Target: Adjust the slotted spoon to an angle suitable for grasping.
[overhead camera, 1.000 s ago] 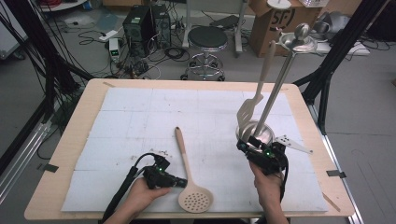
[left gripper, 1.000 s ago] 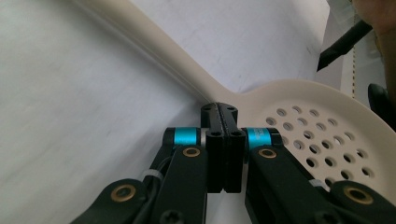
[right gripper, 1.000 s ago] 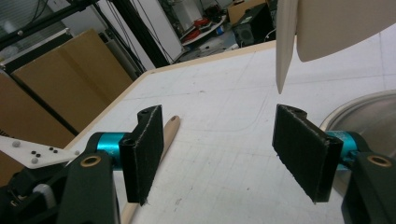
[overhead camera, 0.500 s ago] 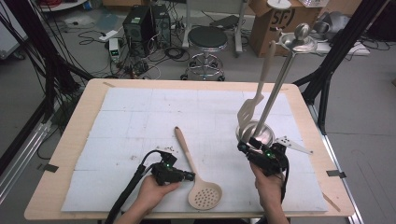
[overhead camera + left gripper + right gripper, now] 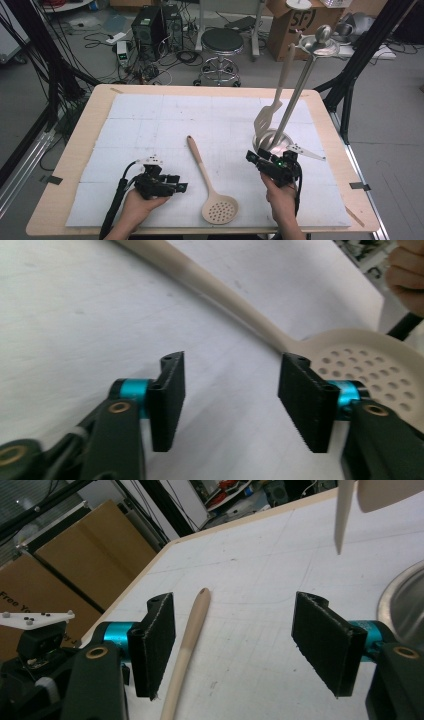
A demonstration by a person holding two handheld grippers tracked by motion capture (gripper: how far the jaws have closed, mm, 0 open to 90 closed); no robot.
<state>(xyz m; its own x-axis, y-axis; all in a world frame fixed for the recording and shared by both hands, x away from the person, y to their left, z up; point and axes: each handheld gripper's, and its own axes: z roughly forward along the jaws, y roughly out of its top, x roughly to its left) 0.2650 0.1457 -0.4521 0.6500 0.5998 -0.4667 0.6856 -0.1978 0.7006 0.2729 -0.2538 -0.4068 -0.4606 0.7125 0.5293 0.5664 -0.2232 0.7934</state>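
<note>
Just beyond the left gripper's (image 5: 231, 400) wide, empty jaws, the slotted spoon (image 5: 280, 335), flat on the mat.

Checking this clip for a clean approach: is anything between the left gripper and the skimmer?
Nothing visible. The left gripper, jaws open, sits just left of the skimmer, with only bare white mat between them.

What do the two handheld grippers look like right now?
Both are black. The left gripper and the right gripper each have two flat ribbed black pads on turquoise collars, with brass-coloured pivot pins on the arms. Each carries a pale three-cornered plate on top, and a black cable trails back from each.
</note>
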